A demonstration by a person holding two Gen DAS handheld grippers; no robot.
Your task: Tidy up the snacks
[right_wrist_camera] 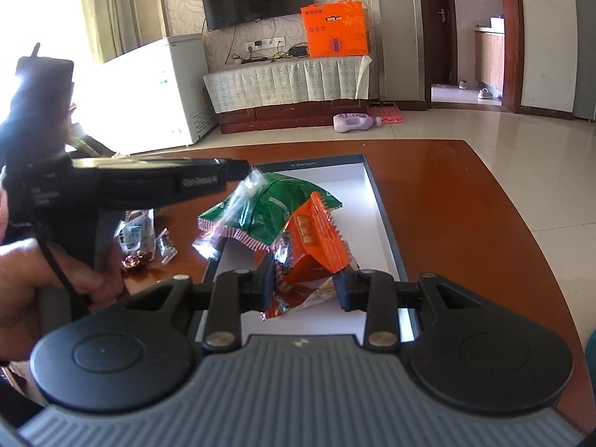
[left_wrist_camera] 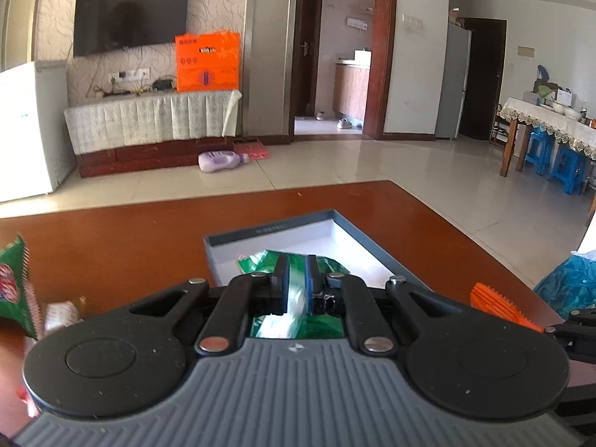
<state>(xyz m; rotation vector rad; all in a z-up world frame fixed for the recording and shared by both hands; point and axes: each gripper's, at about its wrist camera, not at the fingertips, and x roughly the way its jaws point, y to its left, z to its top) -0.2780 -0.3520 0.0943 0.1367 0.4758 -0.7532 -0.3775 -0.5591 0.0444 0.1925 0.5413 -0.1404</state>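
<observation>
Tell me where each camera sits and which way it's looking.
Left wrist: on the left gripper, facing forward and slightly down over the table at the box; its jaws are shut on a green packet.
Right wrist: on the right gripper, same heading; its jaws grip an orange packet over the box. The left gripper and the hand holding it show at left.
Shared: box, green packet, table, TV, orange carton.

A wall television point(left_wrist_camera: 130, 20), an orange box point(left_wrist_camera: 207, 61) (beneath, a lilac bottle point(left_wrist_camera: 219, 160)).
</observation>
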